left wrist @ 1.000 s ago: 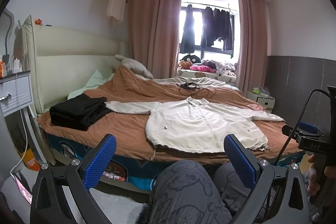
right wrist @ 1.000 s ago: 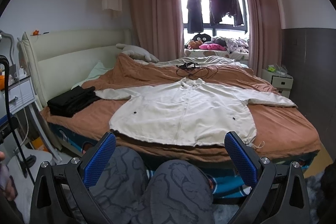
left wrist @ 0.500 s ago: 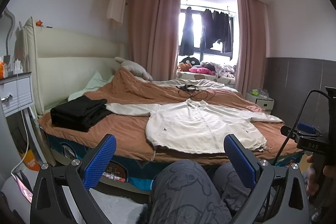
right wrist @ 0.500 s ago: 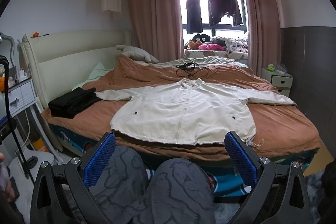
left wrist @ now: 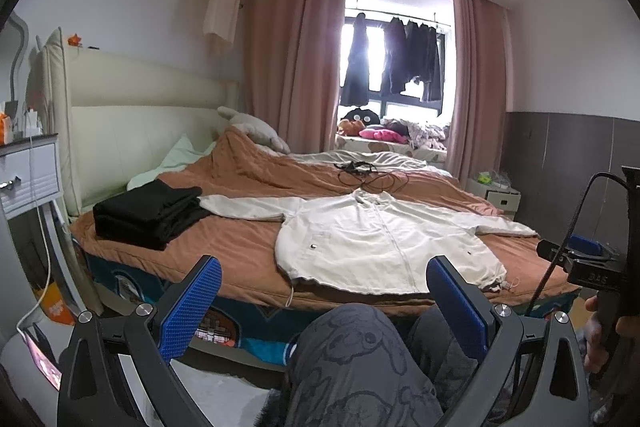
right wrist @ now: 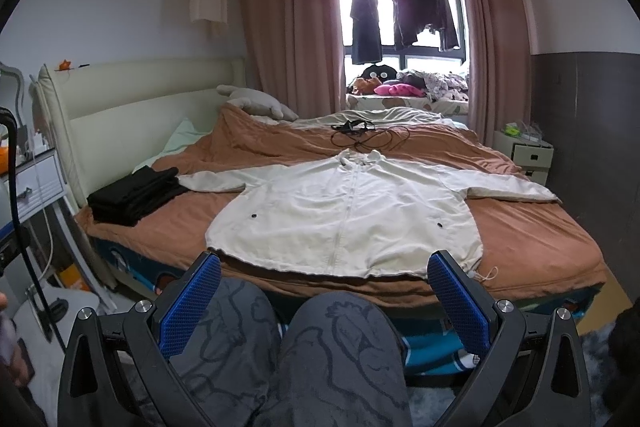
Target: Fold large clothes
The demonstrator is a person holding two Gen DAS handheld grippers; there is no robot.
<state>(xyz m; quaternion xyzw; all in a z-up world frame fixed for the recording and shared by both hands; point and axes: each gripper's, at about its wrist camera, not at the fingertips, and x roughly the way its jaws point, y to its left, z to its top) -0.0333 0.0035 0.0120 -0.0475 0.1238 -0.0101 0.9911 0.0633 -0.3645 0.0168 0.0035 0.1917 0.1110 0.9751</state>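
Right wrist view: jacket [right wrist: 344, 219] lay flat mid-frame, slightly nearer than before; both grippers [right wrist: 324, 303] [left wrist: 320, 301] gaped, empty. Folding had not started.

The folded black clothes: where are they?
In the right wrist view, the folded black clothes sit left on the bed, touching the white jacket's sleeve end.

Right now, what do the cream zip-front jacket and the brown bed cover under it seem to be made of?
Cream zip-front jacket: probably thin woven cotton or nylon, matte, finely creased, with dark snaps. Brown bed cover: soft matte fabric, perhaps brushed cotton or fleece, with rounded rumples.
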